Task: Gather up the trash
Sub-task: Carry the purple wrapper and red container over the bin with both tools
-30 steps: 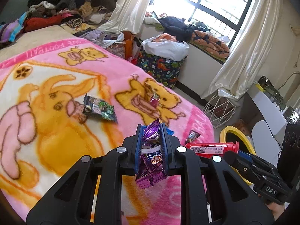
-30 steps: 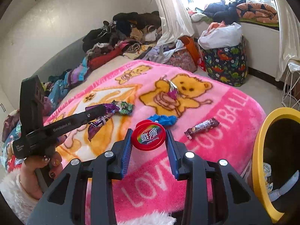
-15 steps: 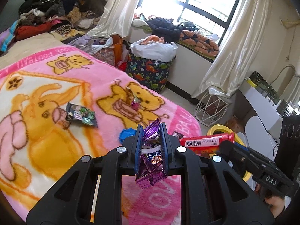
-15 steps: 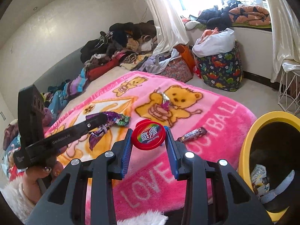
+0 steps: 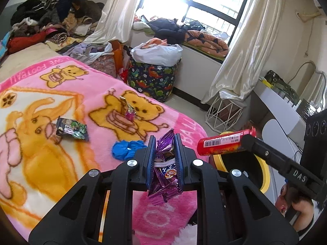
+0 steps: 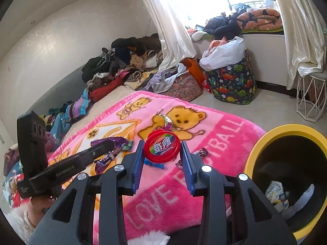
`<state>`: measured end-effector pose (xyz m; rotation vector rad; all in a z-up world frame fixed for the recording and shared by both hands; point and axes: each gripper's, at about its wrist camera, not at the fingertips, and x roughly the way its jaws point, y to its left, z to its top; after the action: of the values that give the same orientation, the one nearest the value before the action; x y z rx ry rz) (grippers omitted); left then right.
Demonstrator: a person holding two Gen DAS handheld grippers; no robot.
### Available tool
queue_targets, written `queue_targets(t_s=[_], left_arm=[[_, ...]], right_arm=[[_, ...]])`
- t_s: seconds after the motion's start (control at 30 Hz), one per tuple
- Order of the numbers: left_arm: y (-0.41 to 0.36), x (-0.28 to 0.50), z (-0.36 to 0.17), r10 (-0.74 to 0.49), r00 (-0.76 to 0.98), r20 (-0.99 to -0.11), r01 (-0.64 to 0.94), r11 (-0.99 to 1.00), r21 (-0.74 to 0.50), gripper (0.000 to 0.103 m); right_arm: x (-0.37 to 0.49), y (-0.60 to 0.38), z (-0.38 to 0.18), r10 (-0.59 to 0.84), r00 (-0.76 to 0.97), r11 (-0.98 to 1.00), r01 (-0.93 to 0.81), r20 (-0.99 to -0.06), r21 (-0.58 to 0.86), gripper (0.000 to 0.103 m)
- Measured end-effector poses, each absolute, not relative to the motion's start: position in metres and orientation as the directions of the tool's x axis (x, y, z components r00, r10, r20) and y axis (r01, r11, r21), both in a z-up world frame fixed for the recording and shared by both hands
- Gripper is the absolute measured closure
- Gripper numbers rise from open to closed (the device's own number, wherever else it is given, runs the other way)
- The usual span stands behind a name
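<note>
My left gripper (image 5: 165,159) is shut on a crumpled purple snack wrapper (image 5: 164,175) above the near edge of the pink bear blanket (image 5: 61,94). My right gripper (image 6: 161,159) is shut on a red tube-shaped can (image 6: 161,149), seen side-on in the left wrist view (image 5: 225,143); it hangs beside the yellow-rimmed bin (image 6: 286,130). The bin (image 5: 257,163) has paper scraps (image 6: 276,192) inside. On the blanket lie a dark green packet (image 5: 71,129), a blue scrap (image 5: 127,149), a pink foil candy wrapper (image 5: 128,110) and a candy bar (image 6: 201,153).
A dinosaur-print hamper (image 5: 153,77) with a white bag stands on the floor past the bed. A white wire stool (image 5: 222,112) stands by the curtain. Piled clothes (image 5: 51,24) cover the bed's far end. A white desk (image 5: 286,112) is at the right.
Both grippers have pulled back from the bed and swung right toward the yellow bin, each keeping its hold. More of the bin's inside shows in the right wrist view.
</note>
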<state>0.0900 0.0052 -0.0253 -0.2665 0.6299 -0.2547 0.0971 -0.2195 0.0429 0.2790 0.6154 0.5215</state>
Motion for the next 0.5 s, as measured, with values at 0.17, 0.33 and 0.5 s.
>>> queue_targets(t_s=[0.17,0.33,0.5], left_arm=[[-0.004,0.092,-0.025,-0.329,0.771,-0.545,0.174,0.933,-0.316,0.090],[-0.017,0.092,-0.024,-0.340,0.766,-0.545,0.194,0.931,-0.307,0.090],[-0.030,0.092,-0.024,-0.356,0.757,-0.548,0.221,0.929,-0.298,0.090]], right_arm=[[0.098,-0.234,0.045,0.529,0.710,0.840,-0.357,-0.465,0.410,0.070],[0.099,-0.249,0.047,0.519,0.724,0.840,-0.333,-0.454,0.428,0.070],[0.102,-0.260,0.047,0.509,0.734,0.842,-0.315,-0.450,0.438,0.070]])
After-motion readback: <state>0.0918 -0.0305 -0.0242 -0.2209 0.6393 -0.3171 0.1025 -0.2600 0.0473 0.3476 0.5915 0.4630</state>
